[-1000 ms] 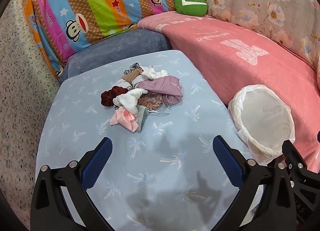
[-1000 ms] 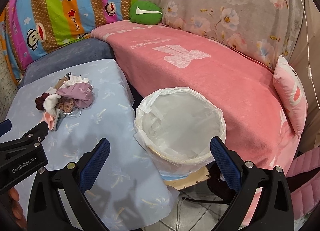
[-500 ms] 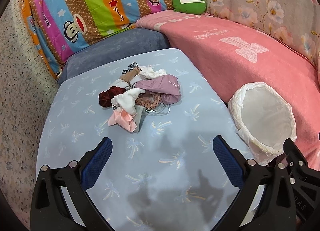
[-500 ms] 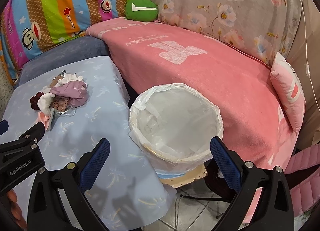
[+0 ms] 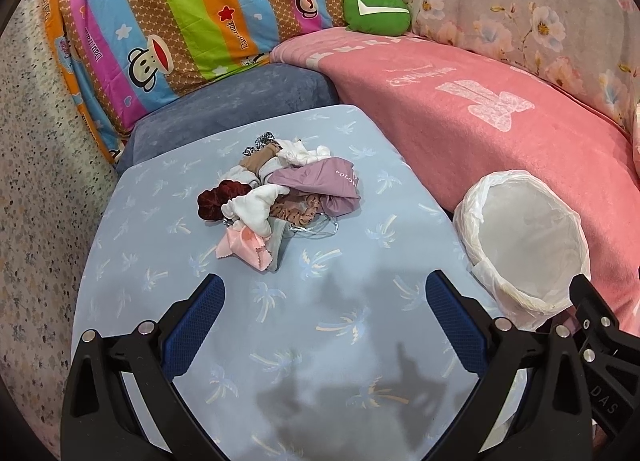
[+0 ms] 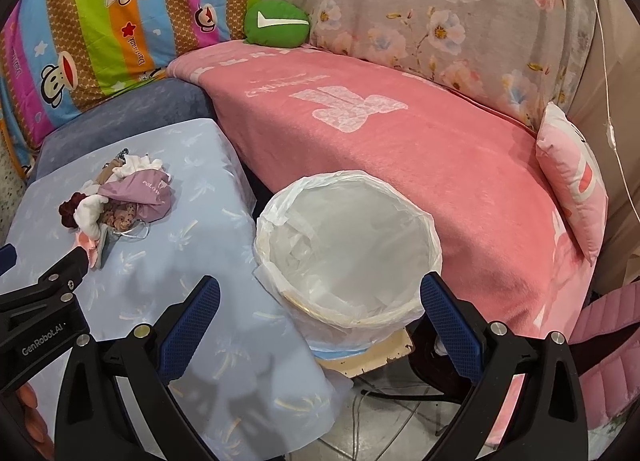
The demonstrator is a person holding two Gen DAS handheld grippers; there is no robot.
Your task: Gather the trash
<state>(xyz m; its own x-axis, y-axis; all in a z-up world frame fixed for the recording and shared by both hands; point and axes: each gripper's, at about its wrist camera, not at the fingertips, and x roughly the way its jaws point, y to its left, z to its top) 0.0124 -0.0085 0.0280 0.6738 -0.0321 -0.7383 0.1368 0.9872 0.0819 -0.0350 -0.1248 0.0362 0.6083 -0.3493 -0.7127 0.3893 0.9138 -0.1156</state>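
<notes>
The black left gripper with blue padded fingers [image 5: 325,297] is held with its jaws spread wide and nothing between them, above the light blue palm-print tablecloth [image 5: 320,341]. Just ahead of the jaws, a heap of crumpled cloth scraps and small trash [image 5: 276,197] is seen lying on that cloth, apart from both fingers. The black right gripper with blue padded fingers [image 6: 320,301] is likewise spread and empty; directly ahead between its fingers a round bin lined with a white plastic bag [image 6: 348,245] is seen, beside the pink blanket-covered sofa [image 6: 400,141].
</notes>
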